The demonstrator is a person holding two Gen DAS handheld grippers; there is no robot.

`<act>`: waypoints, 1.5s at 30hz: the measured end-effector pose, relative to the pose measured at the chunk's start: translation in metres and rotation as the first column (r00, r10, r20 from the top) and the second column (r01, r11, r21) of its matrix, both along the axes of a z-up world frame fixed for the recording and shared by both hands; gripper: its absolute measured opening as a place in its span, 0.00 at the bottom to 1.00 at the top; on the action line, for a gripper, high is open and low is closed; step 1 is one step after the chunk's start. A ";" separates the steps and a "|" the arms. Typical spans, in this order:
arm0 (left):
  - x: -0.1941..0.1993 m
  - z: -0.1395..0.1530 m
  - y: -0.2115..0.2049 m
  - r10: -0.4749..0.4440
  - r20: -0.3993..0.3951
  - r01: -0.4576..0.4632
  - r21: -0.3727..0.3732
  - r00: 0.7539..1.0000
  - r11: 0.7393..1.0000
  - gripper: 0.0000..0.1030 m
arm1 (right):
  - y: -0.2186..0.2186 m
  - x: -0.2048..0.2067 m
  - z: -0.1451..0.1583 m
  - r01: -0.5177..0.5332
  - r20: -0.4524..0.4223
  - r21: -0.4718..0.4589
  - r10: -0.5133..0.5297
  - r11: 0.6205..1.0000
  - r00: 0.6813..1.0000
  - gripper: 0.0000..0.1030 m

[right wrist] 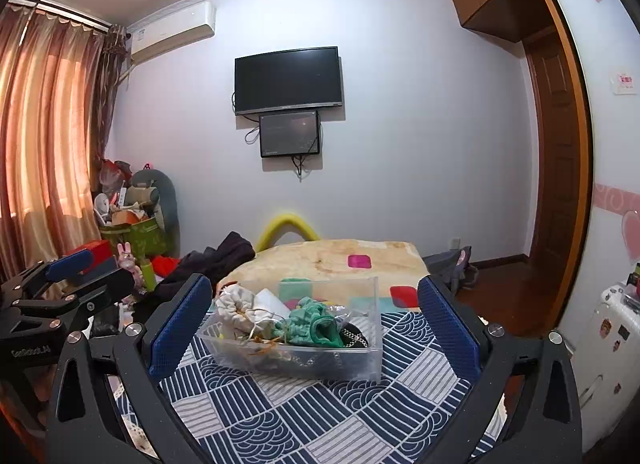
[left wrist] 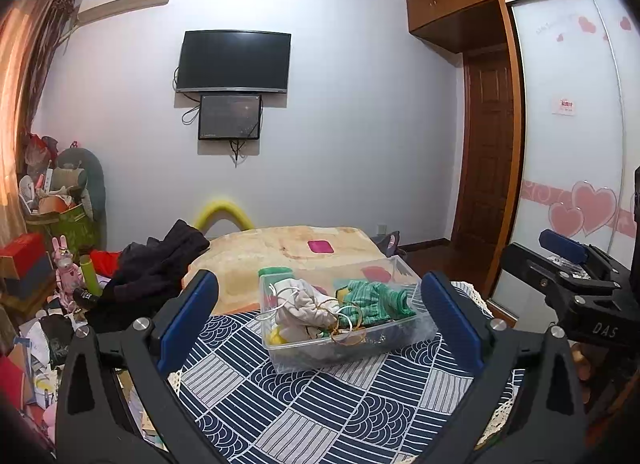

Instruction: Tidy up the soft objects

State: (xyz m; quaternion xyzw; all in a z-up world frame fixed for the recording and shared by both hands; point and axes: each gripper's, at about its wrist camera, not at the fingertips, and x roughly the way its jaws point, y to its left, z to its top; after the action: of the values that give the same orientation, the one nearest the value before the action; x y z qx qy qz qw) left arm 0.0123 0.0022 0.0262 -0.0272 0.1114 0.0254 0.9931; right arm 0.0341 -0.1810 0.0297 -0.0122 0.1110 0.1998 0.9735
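Note:
A clear plastic bin (left wrist: 416, 330) stands on a blue-and-white patterned cloth (left wrist: 320, 404). It holds a cream drawstring pouch (left wrist: 304, 304), a green knitted piece (left wrist: 376, 298) and thin gold rings (left wrist: 348, 328). The bin also shows in the right wrist view (right wrist: 360, 360), with the pouch (right wrist: 236, 304) and the green piece (right wrist: 312, 324). My left gripper (left wrist: 320, 320) is open and empty in front of the bin. My right gripper (right wrist: 316, 324) is open and empty, also facing the bin. Each gripper shows at the edge of the other's view.
A bed with a beige blanket (left wrist: 288, 248) lies behind the cloth, dark clothes (left wrist: 160, 264) on its left side. Cluttered boxes and toys (left wrist: 52, 223) fill the left floor. A white suitcase (right wrist: 612, 344) stands at the right, by a wardrobe (left wrist: 568, 123).

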 end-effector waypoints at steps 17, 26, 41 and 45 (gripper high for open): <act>0.002 -0.002 -0.002 -0.004 -0.005 0.004 -0.008 1.000 1.000 1.00 | 0.003 -0.003 0.002 -0.004 -0.001 -0.001 0.004 1.000 1.000 1.00; 0.000 -0.001 -0.003 -0.017 -0.006 0.017 -0.007 1.000 1.000 1.00 | 0.006 -0.005 0.002 -0.007 -0.004 0.001 0.007 1.000 1.000 1.00; -0.003 0.001 -0.005 -0.028 -0.001 0.028 -0.006 1.000 1.000 1.00 | 0.005 -0.006 0.001 -0.012 -0.001 0.003 0.012 1.000 1.000 1.00; -0.002 0.001 -0.003 -0.023 -0.007 0.023 -0.017 1.000 1.000 1.00 | 0.005 -0.006 0.001 -0.013 -0.002 0.003 0.013 1.000 1.000 1.00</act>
State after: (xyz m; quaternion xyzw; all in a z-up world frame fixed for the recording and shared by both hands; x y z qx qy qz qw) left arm 0.0100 -0.0009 0.0274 -0.0343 0.1156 0.0131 0.9926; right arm 0.0285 -0.1763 0.0312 -0.0111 0.1114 0.2061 0.9721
